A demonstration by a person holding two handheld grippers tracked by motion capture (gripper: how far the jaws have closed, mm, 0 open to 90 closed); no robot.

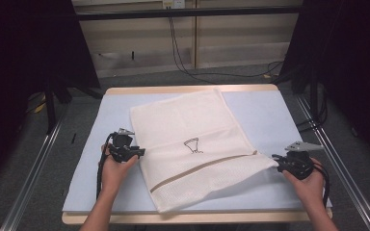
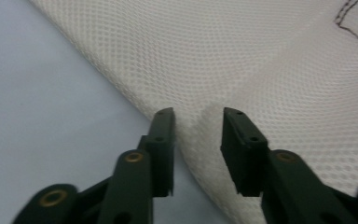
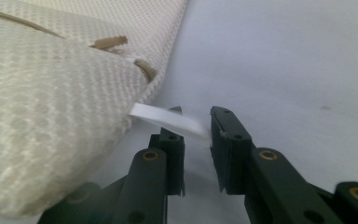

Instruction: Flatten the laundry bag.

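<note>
Cream mesh laundry bag (image 1: 192,144) lies flat and skewed on the pale blue bench (image 1: 270,110), reaching from the far edge to the near edge. A tan zipper line (image 1: 207,166) crosses its lower part; a small dark drawn logo (image 1: 191,144) sits above that line.

Left gripper (image 1: 136,153), held in the left hand (image 1: 115,168), sits at the bag's left edge. In the left gripper view its jaws stand apart, straddling the mesh edge (image 2: 200,116), pads not pressing.

Right gripper (image 1: 280,166) in the right hand (image 1: 308,185) is at the bag's right corner. Jaws slightly parted around a white tag (image 3: 168,119) that sticks out of the seam; grip not certain.
</note>
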